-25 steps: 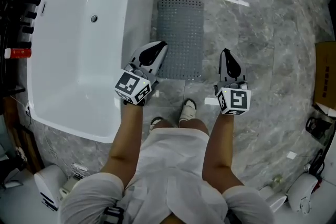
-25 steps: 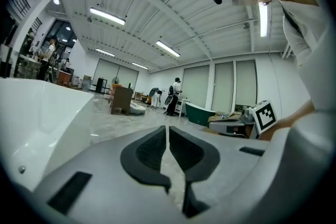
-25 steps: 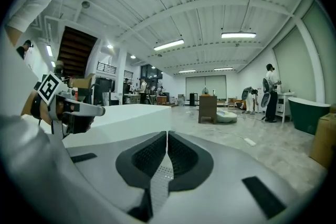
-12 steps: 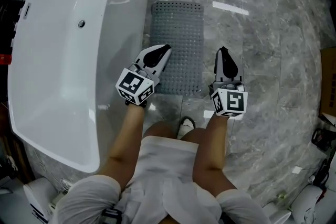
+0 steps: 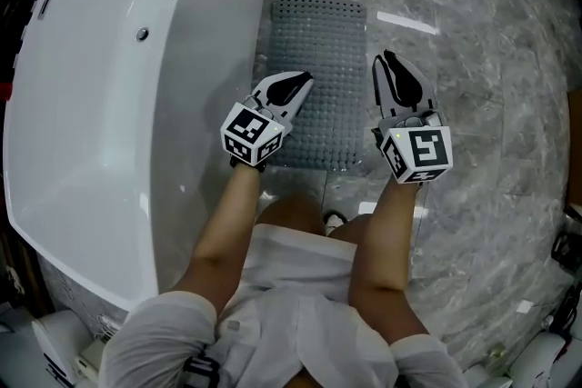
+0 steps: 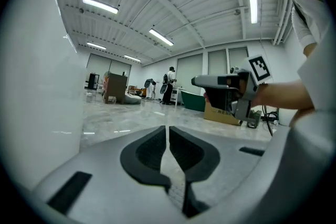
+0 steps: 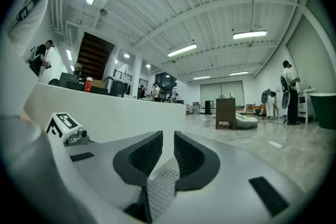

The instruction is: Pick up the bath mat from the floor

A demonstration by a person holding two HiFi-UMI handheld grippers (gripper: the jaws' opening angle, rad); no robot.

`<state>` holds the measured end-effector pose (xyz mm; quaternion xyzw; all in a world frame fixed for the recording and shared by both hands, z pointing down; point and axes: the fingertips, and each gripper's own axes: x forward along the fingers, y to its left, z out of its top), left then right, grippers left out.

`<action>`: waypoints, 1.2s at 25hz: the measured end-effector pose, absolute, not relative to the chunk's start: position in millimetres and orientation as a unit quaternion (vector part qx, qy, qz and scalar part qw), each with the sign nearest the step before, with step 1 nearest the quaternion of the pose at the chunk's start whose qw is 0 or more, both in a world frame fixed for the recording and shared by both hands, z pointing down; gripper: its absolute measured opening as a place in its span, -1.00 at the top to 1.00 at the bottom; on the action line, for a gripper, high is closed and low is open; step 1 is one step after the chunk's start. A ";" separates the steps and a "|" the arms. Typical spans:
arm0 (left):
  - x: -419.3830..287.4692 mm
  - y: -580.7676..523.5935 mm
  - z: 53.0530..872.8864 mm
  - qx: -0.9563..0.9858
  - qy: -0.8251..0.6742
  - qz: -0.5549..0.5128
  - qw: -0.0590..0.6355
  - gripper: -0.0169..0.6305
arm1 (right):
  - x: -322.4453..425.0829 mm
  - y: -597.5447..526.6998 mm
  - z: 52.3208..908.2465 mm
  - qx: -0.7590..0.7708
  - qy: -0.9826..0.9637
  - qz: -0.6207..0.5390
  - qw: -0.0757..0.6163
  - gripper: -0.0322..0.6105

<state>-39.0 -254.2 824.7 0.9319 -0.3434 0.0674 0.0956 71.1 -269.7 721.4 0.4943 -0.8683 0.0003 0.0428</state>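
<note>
Black-padded and clenched on nothing at the left gripper's (image 5: pixel 300 82) fingers (image 6: pixel 149 147); opening, with only a slim empty gap, at the right gripper's (image 5: pixel 389 61) fingers (image 7: pixel 140 157), both poised over the near corners of the bath mat (image 5: pixel 318 59) just right of the bathtub (image 5: pixel 109 104). Nothing gripped or lifted yet, by the look of it: left to do, come down, pinch the near edge and raise it off the floor (image 5: pixel 482 104). Grey, rectangular, dotted all over with small holes or nubs, lying flat and lengthwise alongside the bathtub; seemingly thin and floppy, likely to sag once lifted.
</note>
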 end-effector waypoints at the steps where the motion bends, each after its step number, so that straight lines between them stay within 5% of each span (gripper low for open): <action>1: -39.9 -253.5 832.8 0.932 -0.341 0.073 0.098 0.87 | 66.8 -272.0 724.0 0.487 -0.872 0.005 0.045 0.63; 13: -28.5 -238.4 975.6 0.928 -0.253 0.195 0.191 0.82 | 49.4 -285.4 742.1 0.432 -0.897 0.078 0.043 0.33; 18: -10.5 -206.1 1056.3 0.915 -0.166 0.297 0.216 0.27 | 51.8 -284.1 750.2 0.420 -0.901 0.101 0.044 0.27; 25: 14.6 -160.6 1135.8 0.880 -0.048 0.410 0.236 -0.14 | 58.6 -283.4 746.9 0.417 -0.902 0.107 0.043 0.25; 30: 23.2 -139.3 1172.3 0.849 0.016 0.481 0.218 -0.24 | 55.1 -280.1 757.8 0.406 -0.902 0.136 0.053 0.25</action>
